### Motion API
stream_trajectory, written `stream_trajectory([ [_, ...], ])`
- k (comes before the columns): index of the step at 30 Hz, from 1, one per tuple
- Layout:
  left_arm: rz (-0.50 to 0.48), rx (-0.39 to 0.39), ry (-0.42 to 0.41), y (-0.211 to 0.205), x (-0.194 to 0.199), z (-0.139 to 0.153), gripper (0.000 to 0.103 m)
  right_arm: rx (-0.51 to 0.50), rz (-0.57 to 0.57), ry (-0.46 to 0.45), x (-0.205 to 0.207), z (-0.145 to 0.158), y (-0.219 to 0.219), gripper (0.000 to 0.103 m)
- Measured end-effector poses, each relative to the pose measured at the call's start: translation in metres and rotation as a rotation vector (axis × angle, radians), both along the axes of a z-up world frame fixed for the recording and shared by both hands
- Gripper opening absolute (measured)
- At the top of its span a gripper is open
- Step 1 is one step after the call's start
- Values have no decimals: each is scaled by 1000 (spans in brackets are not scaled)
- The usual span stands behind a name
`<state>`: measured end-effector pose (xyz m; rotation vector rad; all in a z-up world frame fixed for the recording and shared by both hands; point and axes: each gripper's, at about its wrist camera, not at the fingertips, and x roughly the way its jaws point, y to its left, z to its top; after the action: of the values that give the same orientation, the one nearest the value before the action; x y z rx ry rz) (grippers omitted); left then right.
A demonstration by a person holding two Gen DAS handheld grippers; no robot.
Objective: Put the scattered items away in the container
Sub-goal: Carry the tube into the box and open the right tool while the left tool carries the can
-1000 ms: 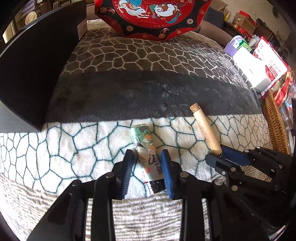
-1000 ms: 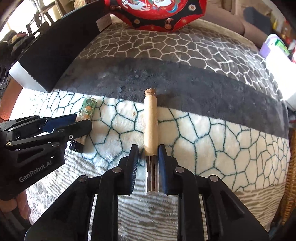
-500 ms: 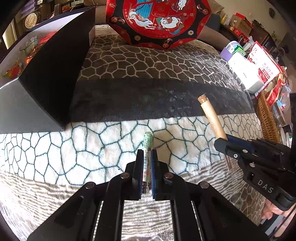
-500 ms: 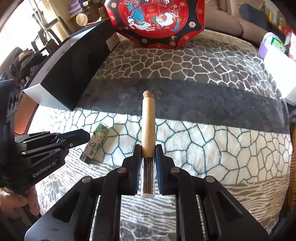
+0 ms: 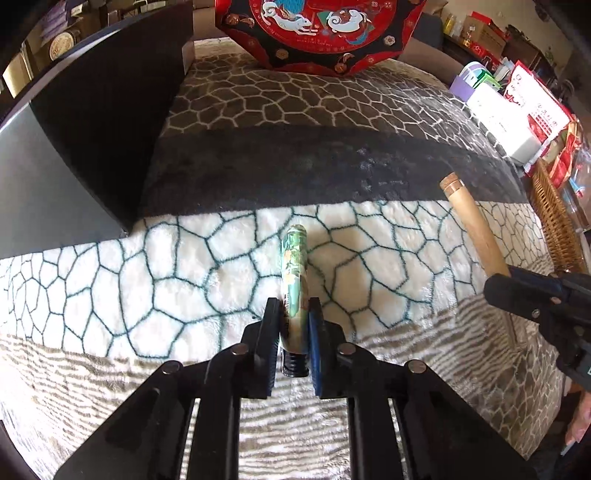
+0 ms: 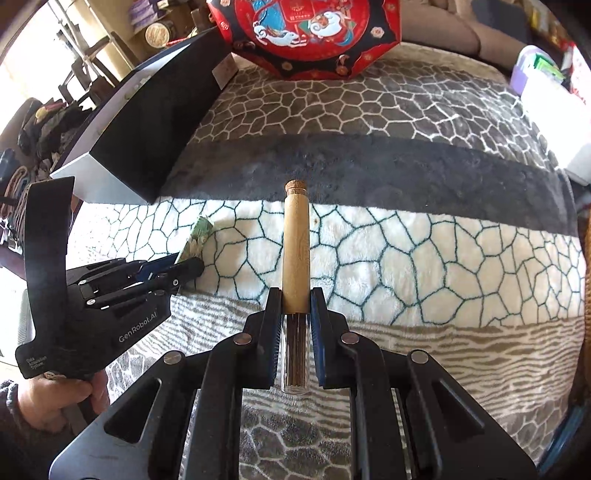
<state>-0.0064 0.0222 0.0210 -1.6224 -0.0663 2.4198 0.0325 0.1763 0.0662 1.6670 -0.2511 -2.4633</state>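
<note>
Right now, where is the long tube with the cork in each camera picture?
Left wrist view: the corked tube slants along the right edge, its near end in the right gripper.
Right wrist view: the tube is in the centre, pointing away, clamped between the jaws.
Shared landmark: the red patterned box at top centre in both views.

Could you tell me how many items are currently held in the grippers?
2. The green patterned tube is clamped in the left gripper, and the cork-stoppered glass tube is clamped in the right gripper. Both are over the blanket; others may be out of view.
</note>
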Motion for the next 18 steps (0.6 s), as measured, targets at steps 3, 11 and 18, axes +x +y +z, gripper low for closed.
stream_trajectory([
  [3,-12,26,-14,-3,1,1,10,-4,-2,11,-1,4,-2,14],
  [11,-12,146,22,-31,8,58,10,-111,29,54,-25,49,-31,14],
  [18,74,141,126,-119,-22,148,10,-222,70,111,-89,113,-110,14],
])
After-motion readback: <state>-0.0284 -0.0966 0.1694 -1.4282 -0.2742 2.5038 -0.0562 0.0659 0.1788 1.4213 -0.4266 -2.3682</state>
